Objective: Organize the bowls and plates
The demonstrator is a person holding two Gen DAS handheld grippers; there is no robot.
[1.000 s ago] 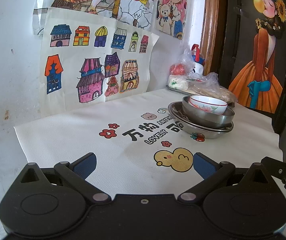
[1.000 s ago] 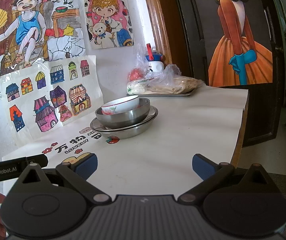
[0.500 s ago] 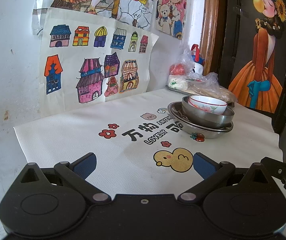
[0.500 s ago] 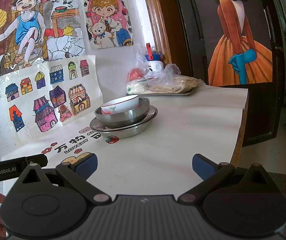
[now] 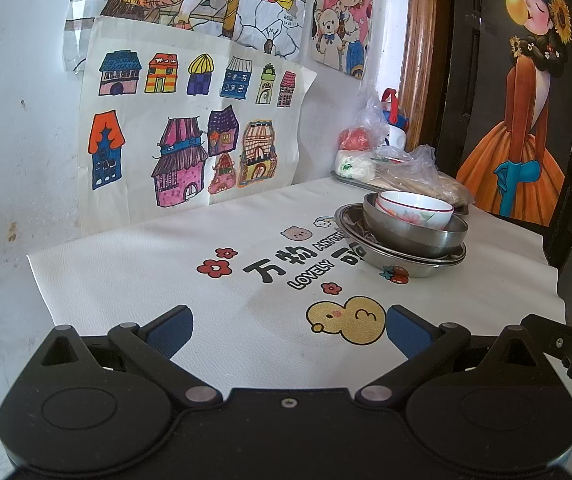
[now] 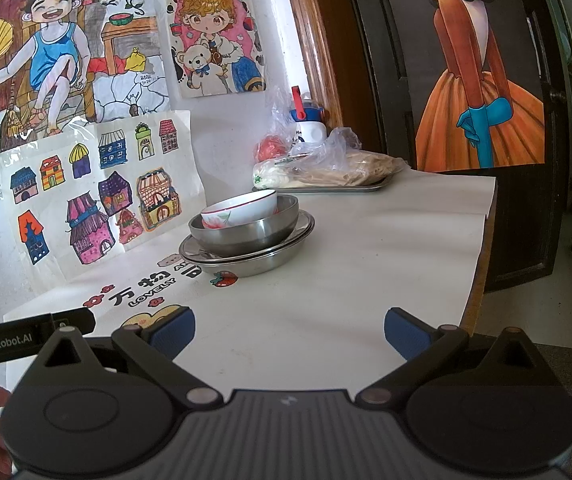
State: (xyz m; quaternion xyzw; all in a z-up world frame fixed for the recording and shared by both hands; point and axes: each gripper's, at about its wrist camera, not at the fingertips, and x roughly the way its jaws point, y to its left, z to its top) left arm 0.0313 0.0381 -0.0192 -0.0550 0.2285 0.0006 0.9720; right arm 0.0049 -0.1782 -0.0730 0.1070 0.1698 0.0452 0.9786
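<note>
Bare table cover (image 5: 166,280) from the left gripper (image 5: 288,332) out to 12 o'clock, open lane to the wall (image 5: 18,140). Dish stack at 1 o'clock blocks that side: white bowl (image 5: 414,208) inside steel bowl (image 5: 410,232) on steel plates (image 5: 402,262). Behind it, at the wall, tray of bagged food (image 5: 402,172). From the right gripper (image 6: 289,330) the stack is at 11 o'clock; 12 to 2 o'clock is open cover (image 6: 386,248) to the table edge. Left gripper's body (image 6: 26,338) close at 9 o'clock.
</note>
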